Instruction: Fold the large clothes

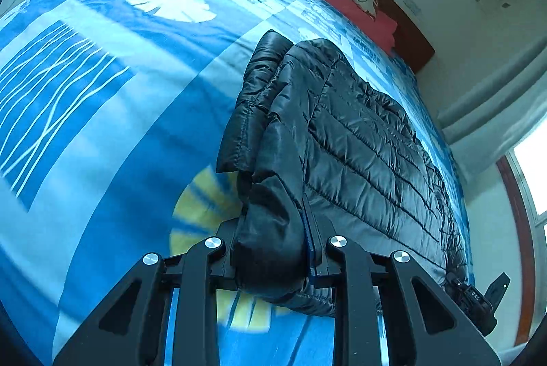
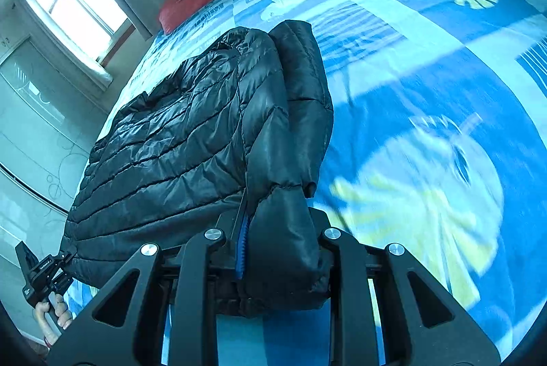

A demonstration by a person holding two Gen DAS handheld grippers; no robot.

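Observation:
A black quilted puffer jacket lies on a blue patterned bedspread, with one side and a sleeve folded over its body. My left gripper is shut on the near hem corner, beside the blue zipper. In the right wrist view the same jacket stretches away to the left. My right gripper is shut on the other hem corner, next to the blue zipper teeth. Both held corners hang slightly above the bedspread. A hand holds the left gripper's handle.
A red pillow with a white cushion lies at the dark wooden headboard. A curtained window and a pale patterned wardrobe door stand beside the bed. Wide blue bedspread lies beyond the jacket's folded side.

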